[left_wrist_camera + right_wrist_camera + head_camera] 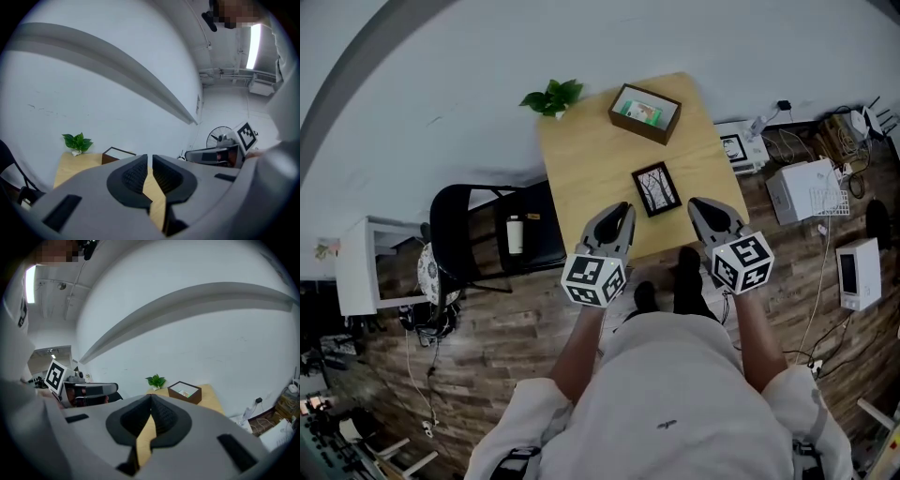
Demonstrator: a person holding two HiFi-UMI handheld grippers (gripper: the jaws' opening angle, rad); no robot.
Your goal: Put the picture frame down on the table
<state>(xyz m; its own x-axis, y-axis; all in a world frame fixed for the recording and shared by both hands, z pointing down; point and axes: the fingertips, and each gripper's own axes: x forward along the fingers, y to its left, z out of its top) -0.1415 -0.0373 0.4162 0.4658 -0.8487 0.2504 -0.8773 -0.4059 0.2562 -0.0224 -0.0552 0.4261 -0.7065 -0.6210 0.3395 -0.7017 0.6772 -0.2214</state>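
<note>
Picture frame (656,188), black-edged with a print of bare trees, sits on the pale wooden tabletop (581,159), toward its near edge and turned slightly askew. From above it looks to lie face up, though I cannot tell whether a back stand props it at a lean. Nothing touches it.

On either side of it and nearer the person are the two grippers. The left gripper (622,208) hangs over the near edge with its jaws drawn together and nothing between them. The right gripper (697,204) is likewise closed and empty. The frame lies between their tips, nearer the left one.

If the frame is propped, laying it down well would mean opening one pair of jaws, taking the top rail lightly, and tipping it back slowly while the other gripper steadies the bottom rail, so it neither slides toward the edge nor slaps the glass down. If it is already flat, the job looks finished.

Farther back stand a dark wooden shadow box (644,112) and a small leafy plant (553,97); a black chair (473,234) is at the left.
</note>
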